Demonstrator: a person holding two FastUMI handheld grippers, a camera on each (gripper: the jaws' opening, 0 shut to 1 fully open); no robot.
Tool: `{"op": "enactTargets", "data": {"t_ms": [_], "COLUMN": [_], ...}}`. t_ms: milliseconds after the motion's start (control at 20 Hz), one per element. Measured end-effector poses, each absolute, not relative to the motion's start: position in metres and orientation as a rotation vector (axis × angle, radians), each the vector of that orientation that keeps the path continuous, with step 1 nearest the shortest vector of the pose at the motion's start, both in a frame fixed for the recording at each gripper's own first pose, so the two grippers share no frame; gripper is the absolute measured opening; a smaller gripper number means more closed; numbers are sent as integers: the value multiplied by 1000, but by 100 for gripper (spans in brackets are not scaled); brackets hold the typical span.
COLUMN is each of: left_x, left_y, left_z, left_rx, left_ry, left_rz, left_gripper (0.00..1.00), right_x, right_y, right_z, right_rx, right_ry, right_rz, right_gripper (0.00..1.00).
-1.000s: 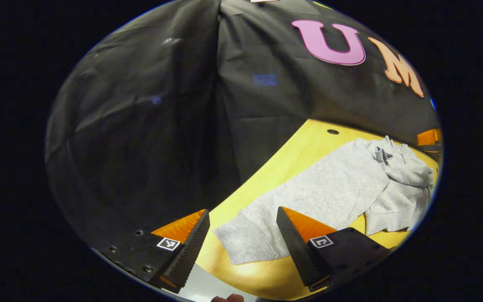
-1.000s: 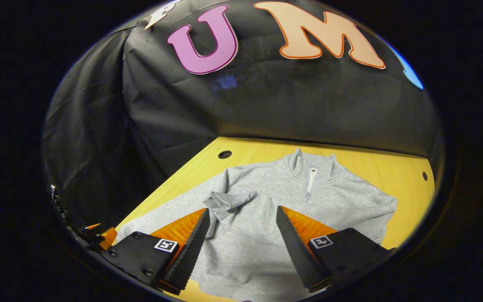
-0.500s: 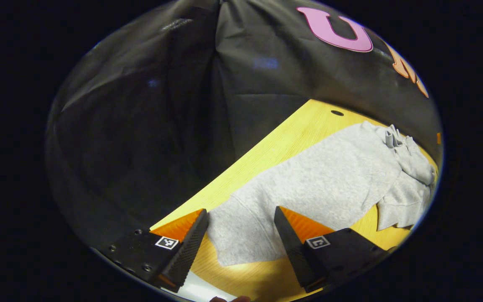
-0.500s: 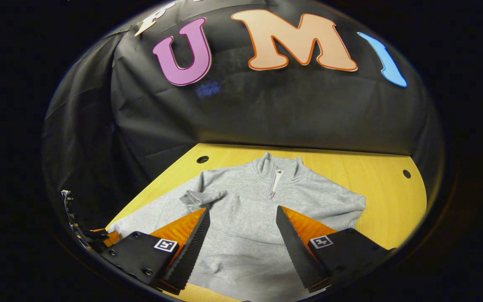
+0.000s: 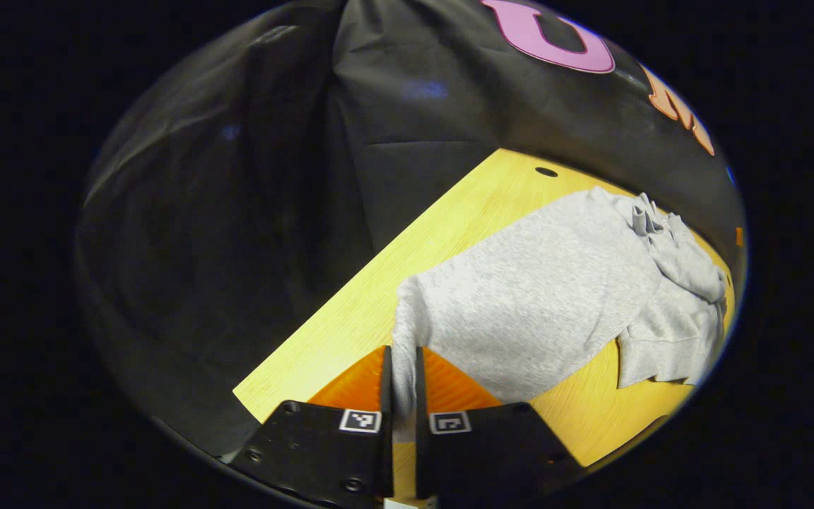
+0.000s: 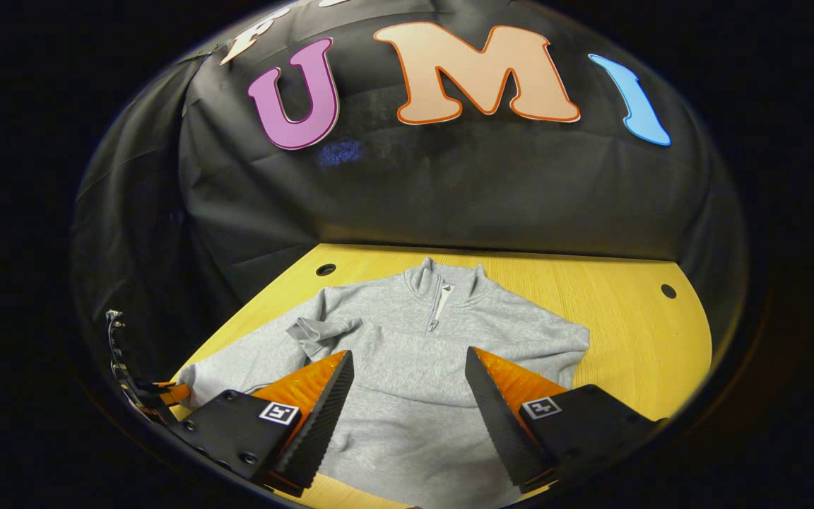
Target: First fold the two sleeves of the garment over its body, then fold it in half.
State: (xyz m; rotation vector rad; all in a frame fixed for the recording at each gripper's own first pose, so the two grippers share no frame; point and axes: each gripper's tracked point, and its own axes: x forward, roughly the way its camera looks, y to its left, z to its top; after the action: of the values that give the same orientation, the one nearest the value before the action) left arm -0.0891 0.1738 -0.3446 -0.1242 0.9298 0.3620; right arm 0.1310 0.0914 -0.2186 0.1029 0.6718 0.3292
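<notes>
A grey zip-neck sweatshirt (image 6: 414,353) lies flat on the yellow wooden table (image 6: 626,332), collar toward the wall. One cuff (image 6: 315,329) rests folded on its chest. The other sleeve (image 6: 237,364) stretches out to the side. In the left gripper view my left gripper (image 5: 400,353) is shut on the end of that sleeve (image 5: 520,297), and the fabric rises up between its fingers. Part of the left gripper (image 6: 145,389) also shows at the edge of the right gripper view, by the sleeve's end. My right gripper (image 6: 407,360) hangs open over the lower body of the sweatshirt, holding nothing.
The table has round holes near its far corners (image 6: 325,269) (image 6: 668,290) (image 5: 545,172). Black cloth walls close in the far and side edges. Bare wood (image 5: 336,339) lies beside the sleeve and to the right of the garment.
My left gripper moved in on the sleeve's end, shut on it and raised the fabric slightly. The right gripper stayed open and drew back a little over the garment.
</notes>
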Motion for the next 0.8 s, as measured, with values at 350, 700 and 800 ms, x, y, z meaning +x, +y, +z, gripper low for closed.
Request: {"op": "enactTargets", "data": {"t_ms": [350,700,800], "left_x": [-53,19,37], "left_y": [170,154,149], "left_z": [-308,-255,-241], "left_rx": [-90,-103,-92], "left_ry": [869,760,730], "left_rz": [321,280,265], "left_gripper": [0,0,0], "right_x": [122,110,107], "right_y": [60,28,14], "right_z": [-214,-210,-206], "right_rx": [77,78,79], "right_ry": [651,643,636], "right_rz": [285,239,218], "right_gripper": [98,98,98]}}
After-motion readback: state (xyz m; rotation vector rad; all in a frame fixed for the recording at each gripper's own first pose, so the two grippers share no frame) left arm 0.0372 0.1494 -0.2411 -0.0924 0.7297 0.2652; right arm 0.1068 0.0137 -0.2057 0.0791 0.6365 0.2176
